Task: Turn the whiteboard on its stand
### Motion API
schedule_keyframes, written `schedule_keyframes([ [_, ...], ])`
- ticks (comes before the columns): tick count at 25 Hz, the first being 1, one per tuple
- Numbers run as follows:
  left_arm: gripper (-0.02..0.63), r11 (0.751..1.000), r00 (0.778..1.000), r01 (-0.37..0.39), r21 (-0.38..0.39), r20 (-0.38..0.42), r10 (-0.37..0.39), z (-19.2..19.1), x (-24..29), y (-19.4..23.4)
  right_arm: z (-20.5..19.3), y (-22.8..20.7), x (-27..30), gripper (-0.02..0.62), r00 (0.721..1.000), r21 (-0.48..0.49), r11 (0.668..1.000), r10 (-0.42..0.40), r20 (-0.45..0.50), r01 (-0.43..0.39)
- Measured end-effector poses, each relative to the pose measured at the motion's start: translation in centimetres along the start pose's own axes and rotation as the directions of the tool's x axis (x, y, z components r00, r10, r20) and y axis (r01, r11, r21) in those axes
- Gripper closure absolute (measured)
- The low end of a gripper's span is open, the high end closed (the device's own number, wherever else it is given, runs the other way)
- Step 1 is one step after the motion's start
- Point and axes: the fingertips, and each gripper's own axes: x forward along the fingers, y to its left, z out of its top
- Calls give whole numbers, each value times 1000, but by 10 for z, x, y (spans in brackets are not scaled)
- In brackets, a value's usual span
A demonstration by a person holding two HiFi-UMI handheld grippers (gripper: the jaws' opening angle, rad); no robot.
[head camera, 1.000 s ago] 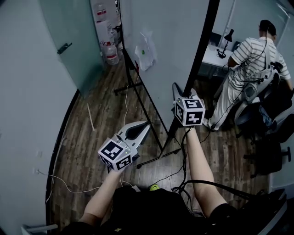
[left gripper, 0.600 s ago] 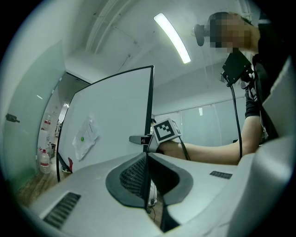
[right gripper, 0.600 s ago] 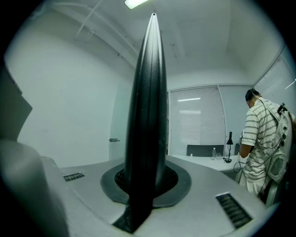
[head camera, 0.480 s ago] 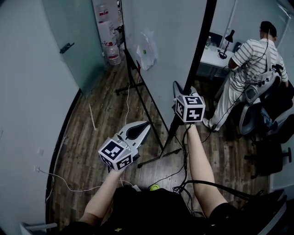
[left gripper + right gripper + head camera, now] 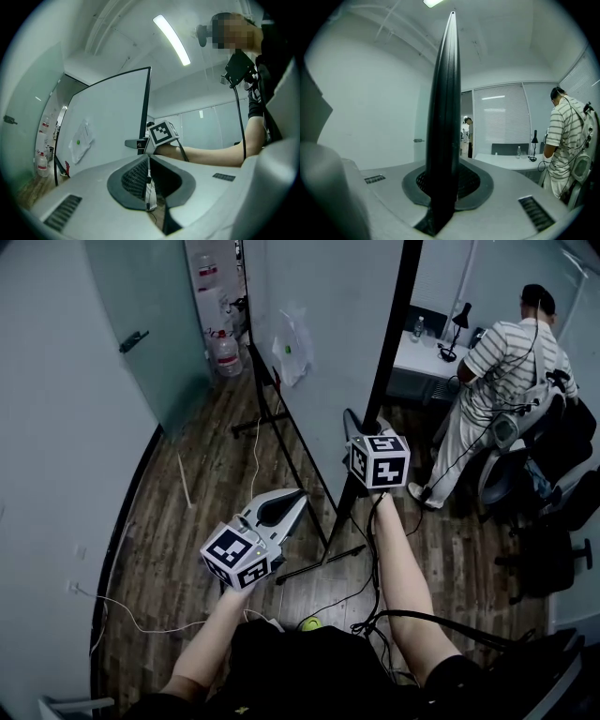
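The whiteboard [image 5: 319, 334] stands upright, its vertical black edge clamped in the jaws of the level right gripper [image 5: 366, 427]. The left gripper [image 5: 291, 500] points level, jaws together and empty.

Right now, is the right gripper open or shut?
Shut: the right gripper clamps the whiteboard's black edge between its jaws.

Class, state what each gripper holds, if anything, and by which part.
The right gripper clamps the whiteboard by its black side frame; the left gripper holds nothing.
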Motion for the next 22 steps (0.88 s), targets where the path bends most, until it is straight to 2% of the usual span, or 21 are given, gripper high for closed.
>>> schedule_keyframes([
  [6, 594, 1000, 1000, 7, -18, 9, -6, -5, 0, -10, -1, 6, -16, 540, 1000, 11, 1000, 13, -2, -13],
  [10, 594, 1000, 1000, 6, -19, 13, -6, -10, -5, -10, -4, 7, -30, 541, 1000, 3, 1000, -8, -7, 8],
  [22, 594, 997, 998, 70, -18, 11, -69, -11, 14, -28, -11, -11, -123, 541, 998, 8, 999, -50, -34, 50],
])
